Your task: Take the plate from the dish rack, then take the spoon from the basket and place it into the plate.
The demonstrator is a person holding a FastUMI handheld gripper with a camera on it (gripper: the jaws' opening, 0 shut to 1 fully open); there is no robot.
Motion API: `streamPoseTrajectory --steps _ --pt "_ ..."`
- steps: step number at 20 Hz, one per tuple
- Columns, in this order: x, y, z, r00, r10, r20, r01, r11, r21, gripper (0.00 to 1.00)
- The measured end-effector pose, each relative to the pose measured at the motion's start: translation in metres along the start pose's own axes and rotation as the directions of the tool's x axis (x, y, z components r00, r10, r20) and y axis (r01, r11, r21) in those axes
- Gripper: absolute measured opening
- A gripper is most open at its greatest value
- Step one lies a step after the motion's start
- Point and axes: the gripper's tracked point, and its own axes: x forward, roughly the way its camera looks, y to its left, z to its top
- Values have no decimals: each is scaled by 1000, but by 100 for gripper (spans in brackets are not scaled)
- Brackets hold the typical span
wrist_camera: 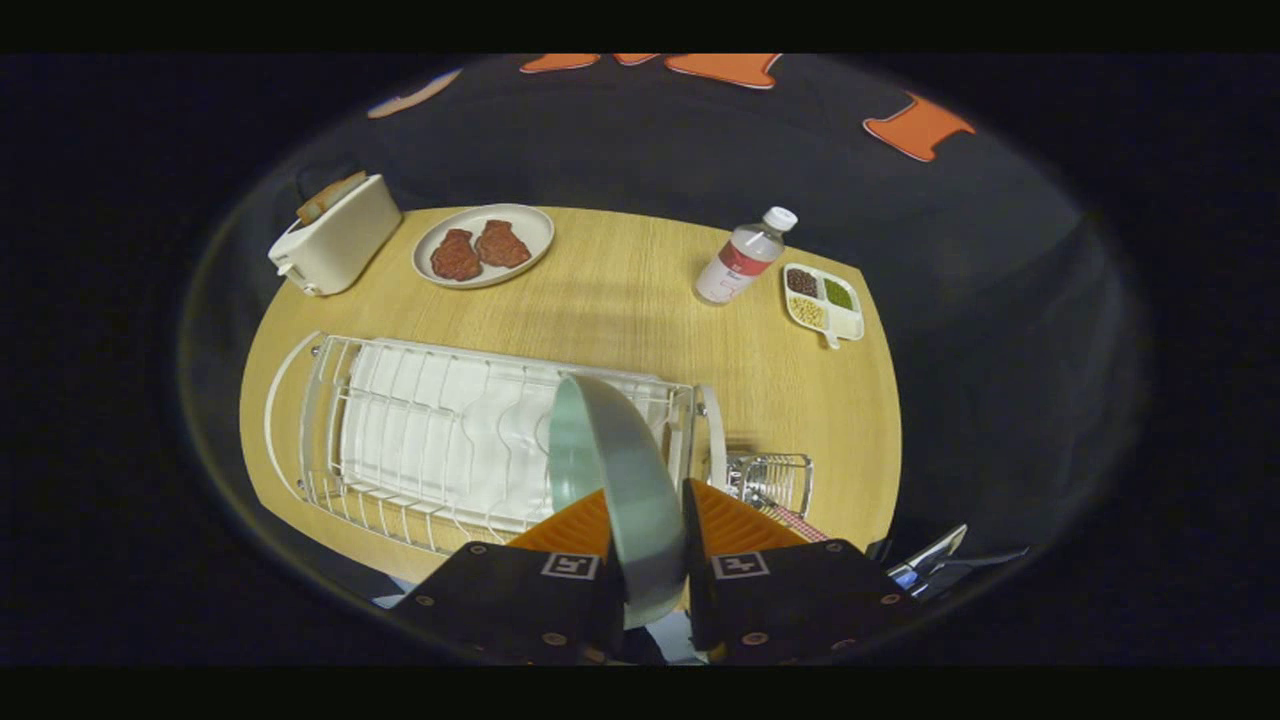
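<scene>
Gripper [645, 540] clamped on plate [612, 480] rim, edge-on above rack [440, 440] — thin hold; tilt could slip it onto the wires.

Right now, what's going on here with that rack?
The hand-held claw is shut on a pale green round plate, held on edge between its orange fingers above the white wire dish rack. The small wire basket sits just beside the rack on the wooden table; a spoon isn't clear in it.
</scene>
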Motion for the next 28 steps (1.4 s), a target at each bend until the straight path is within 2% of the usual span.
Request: streamPoseTrajectory --steps 8,14,22,28 --pt "-35 -3 -23 991 123 61 -127 991 53 24" --pt "-51 -5 -78 959 272 75 -280 949 147 23" --pt "-43 0 -165 884 457 101 -466 838 284 21" --pt "-25 21 -212 795 592 133 -592 709 383 21"
